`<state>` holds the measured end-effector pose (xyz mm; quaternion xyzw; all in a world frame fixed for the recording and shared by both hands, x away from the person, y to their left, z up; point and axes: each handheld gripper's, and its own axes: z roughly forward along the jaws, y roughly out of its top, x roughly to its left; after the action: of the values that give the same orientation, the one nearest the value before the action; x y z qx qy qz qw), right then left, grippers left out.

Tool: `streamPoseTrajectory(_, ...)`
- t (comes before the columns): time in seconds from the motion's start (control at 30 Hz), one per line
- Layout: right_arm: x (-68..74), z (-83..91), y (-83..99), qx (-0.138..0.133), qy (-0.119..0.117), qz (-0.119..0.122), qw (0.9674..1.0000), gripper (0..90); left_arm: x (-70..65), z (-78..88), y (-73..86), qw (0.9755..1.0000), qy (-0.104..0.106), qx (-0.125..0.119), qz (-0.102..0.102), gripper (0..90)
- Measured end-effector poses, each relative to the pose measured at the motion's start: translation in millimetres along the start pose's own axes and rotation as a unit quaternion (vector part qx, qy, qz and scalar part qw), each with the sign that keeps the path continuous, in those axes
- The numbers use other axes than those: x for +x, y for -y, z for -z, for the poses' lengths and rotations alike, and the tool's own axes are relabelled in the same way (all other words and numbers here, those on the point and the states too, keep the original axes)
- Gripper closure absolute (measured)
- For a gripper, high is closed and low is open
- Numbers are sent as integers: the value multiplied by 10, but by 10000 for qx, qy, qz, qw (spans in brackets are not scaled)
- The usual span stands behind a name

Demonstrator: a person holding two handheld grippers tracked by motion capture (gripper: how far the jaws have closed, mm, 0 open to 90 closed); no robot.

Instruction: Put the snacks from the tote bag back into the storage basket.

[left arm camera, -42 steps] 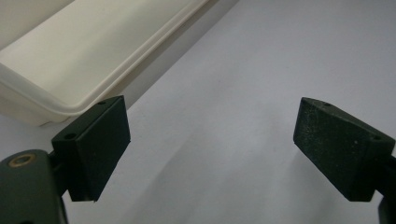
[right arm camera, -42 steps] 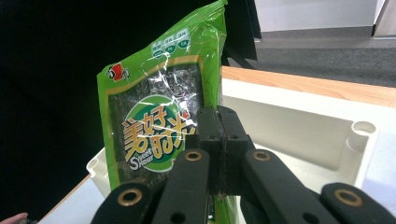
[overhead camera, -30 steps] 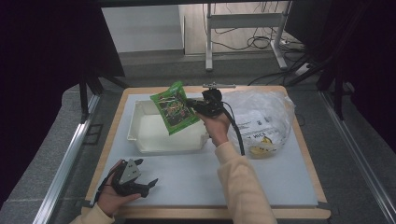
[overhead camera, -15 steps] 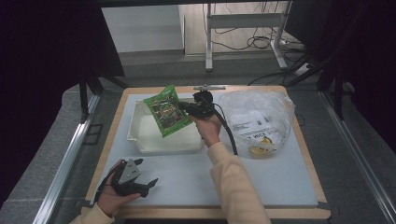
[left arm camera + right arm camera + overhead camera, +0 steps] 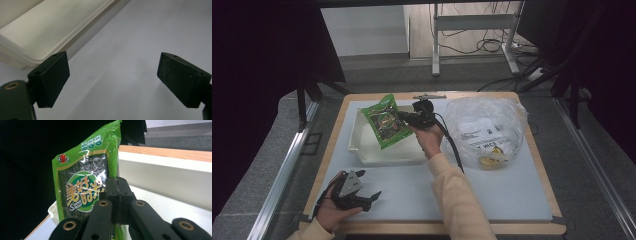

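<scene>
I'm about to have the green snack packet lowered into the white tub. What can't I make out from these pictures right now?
- Tub floor under the green snack packet: high view, the packet covers part of the white tub.
- Packet's lower edge: right gripper view, hidden behind the right tool, which is shut on it.
- Clear plastic bag: high view, print and yellow contents too small and creased to identify.
- Left tool: left gripper view, jaw bases cut off by the bottom edge.

Snack packet (image 5: 386,121) above tray (image 5: 362,152); plastic bag (image 5: 486,131) right of tray; table (image 5: 522,200) beneath.

Green snack packet (image 5: 386,121) carried leftward, lower, over white tub (image 5: 362,153)
</scene>
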<state>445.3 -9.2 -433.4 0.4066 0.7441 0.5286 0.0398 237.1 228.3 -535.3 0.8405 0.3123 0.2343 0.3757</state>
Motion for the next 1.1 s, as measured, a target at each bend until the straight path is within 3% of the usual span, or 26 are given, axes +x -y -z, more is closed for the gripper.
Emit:
streamPoseTrajectory(0.73,106,-391,202,391,179,-39,9991,898,7,9,-2,10000,12,-48,24,108)
streamPoseTrajectory(1.1,92,-570,287,600,498,-114,9969,896,6,6,-5,10000,23,-44,8,108)
